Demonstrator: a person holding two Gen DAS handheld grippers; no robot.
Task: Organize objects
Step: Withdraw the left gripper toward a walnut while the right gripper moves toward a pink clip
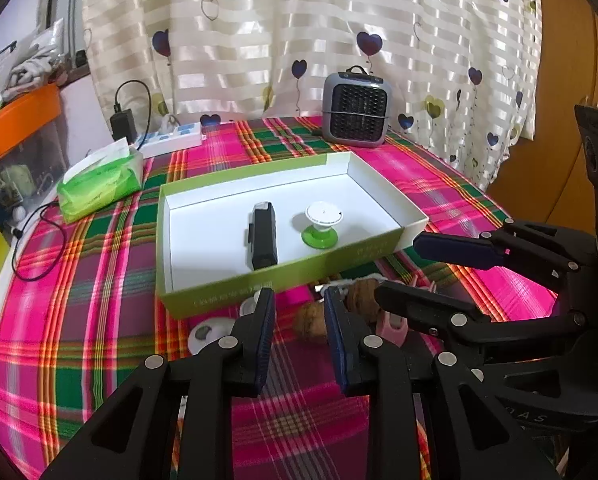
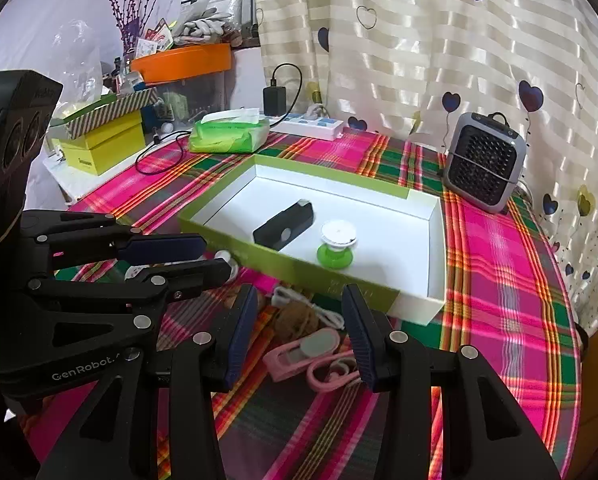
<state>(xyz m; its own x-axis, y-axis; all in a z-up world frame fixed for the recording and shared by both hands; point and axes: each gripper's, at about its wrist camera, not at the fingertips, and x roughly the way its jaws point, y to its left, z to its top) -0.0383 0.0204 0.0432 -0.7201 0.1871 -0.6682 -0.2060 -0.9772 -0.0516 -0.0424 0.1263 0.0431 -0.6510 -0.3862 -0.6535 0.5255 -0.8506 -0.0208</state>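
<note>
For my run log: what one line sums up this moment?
box: black device, green-white spool inside | left hand-held gripper: empty | right hand-held gripper: open, empty | pink clip: on tablecloth

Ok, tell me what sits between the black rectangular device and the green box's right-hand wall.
A white-topped green spool stands there, apart from the device and the wall; both views show it.

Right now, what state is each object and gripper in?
Green box: open, no lid on.
Black device: lying flat in the box.
Green-based spool: upright in the box.
Pink clip: flat on the tablecloth, outside the box.
Walnuts: on the cloth, outside the box.
Left gripper: open, empty.
Right gripper: open, empty.
</note>
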